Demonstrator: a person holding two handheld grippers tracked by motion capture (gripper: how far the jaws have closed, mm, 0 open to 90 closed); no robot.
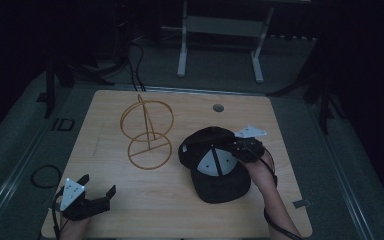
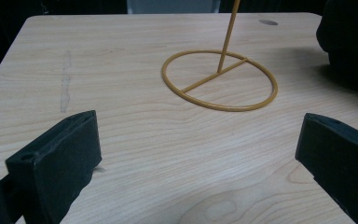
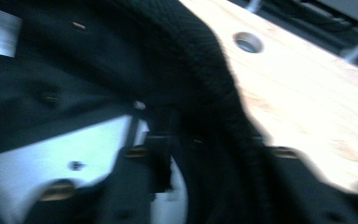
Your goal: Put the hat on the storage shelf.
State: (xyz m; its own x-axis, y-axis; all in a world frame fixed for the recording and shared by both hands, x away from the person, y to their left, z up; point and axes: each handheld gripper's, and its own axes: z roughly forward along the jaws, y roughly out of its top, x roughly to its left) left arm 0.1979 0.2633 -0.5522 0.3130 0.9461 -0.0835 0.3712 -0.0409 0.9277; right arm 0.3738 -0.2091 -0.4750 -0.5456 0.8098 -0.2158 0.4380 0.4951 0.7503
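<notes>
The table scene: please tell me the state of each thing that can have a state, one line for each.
Cap: upside down on the table, its inside facing up, brim toward the person.
Wire stand: upright, nothing on it, apart from the cap.
Right claw: closed on the rim of the cap's crown.
Left claw: open, holding nothing, low over the table's near left corner.

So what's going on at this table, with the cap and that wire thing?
A person holds a two-jaw gripper in each hand. The right gripper is at the upturned black cap, its jaws closed on the cap's edge by the white lining. The left gripper rests open near the table's front left corner, nothing between its jaws. The gold wire stand stands upright beside the cap, untouched.
</notes>
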